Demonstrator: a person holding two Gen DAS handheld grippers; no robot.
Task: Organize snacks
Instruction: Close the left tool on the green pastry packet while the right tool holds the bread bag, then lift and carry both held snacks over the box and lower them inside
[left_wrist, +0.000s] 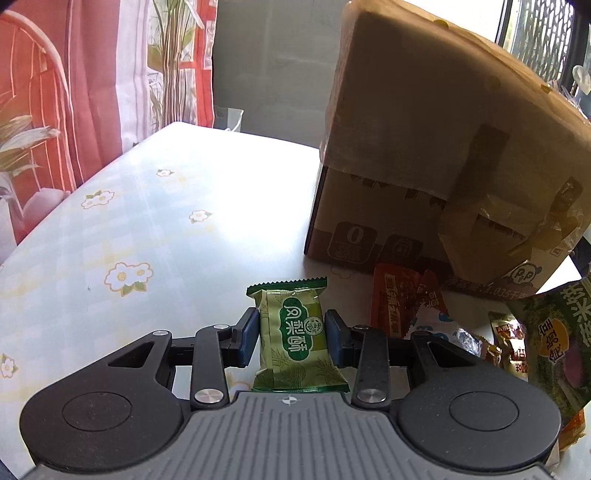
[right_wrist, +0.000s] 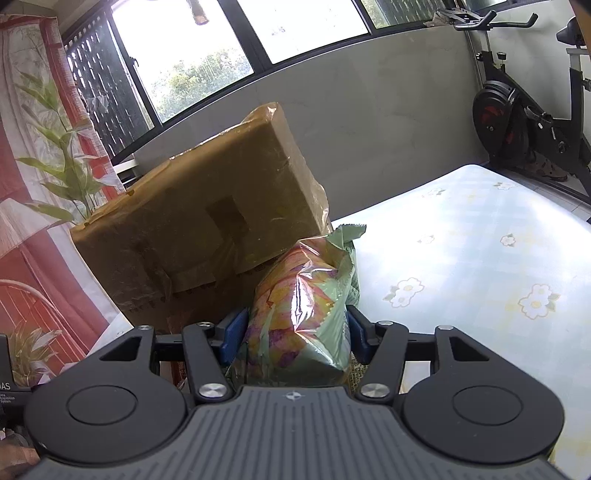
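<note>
My left gripper (left_wrist: 291, 338) is shut on a small green pineapple-cake packet (left_wrist: 293, 341), held just above the flowered tablecloth (left_wrist: 147, 221). To its right lie loose snacks: an orange-red packet (left_wrist: 391, 302), a white and blue wrapper (left_wrist: 432, 321) and a large green snack bag (left_wrist: 554, 339). A taped cardboard box (left_wrist: 424, 147) stands behind them. My right gripper (right_wrist: 293, 332) is shut on a puffy pale-green snack bag (right_wrist: 306, 310) with yellow and purple print, raised in front of the same box (right_wrist: 192, 229).
A red and white curtain (left_wrist: 74, 92) hangs at the table's left. An exercise bike (right_wrist: 528, 110) stands beyond the far right table edge. Windows (right_wrist: 203, 55) run along the grey wall. Bare tablecloth (right_wrist: 480, 258) lies to the right of the box.
</note>
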